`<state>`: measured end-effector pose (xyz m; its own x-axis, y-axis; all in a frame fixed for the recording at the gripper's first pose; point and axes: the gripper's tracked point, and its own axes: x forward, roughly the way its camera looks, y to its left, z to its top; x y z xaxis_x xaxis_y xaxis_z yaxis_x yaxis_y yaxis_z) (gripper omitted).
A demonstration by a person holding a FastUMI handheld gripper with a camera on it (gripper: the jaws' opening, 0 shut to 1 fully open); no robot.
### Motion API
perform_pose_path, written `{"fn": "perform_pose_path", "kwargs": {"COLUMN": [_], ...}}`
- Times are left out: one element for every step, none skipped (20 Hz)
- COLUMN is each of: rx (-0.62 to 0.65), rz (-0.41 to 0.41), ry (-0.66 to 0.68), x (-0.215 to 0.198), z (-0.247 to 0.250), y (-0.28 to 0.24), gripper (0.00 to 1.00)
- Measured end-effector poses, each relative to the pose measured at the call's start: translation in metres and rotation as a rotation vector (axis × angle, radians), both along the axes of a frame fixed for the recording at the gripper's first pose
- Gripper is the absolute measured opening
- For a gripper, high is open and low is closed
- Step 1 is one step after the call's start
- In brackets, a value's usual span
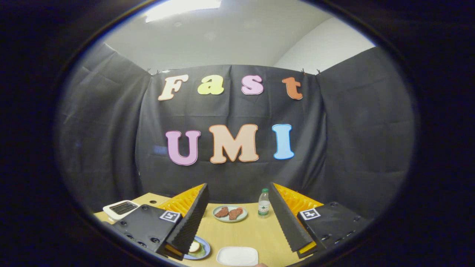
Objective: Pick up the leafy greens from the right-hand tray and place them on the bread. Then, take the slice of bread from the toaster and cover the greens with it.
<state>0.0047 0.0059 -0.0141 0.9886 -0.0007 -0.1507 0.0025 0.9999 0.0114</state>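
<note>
Above a wooden table (pixel 237 233), the gripper (pixel 237 222) hangs with fingers spread wide and empty, a plate of meat (pixel 230 213) and a water bottle (pixel 264 203) beyond them.

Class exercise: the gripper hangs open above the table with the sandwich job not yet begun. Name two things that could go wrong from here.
1. The bottle stands upright just ahead of the open gripper, beside the plate of meat pieces; a forward sweep could topple it.
2. The toaster sits off beyond one finger, so reaching it may cross the near plate.
</note>
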Motion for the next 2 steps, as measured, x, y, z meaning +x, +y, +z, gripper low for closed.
{"fn": "perform_pose_path", "kwargs": {"rx": [-0.002, -0.009], "rz": [-0.006, -0.011], "ry": [0.003, 0.003], "x": [0.001, 0.003], "z": [-0.0015, -0.0031], "y": [-0.0036, -0.007], "gripper": [1.0, 1.0]}}
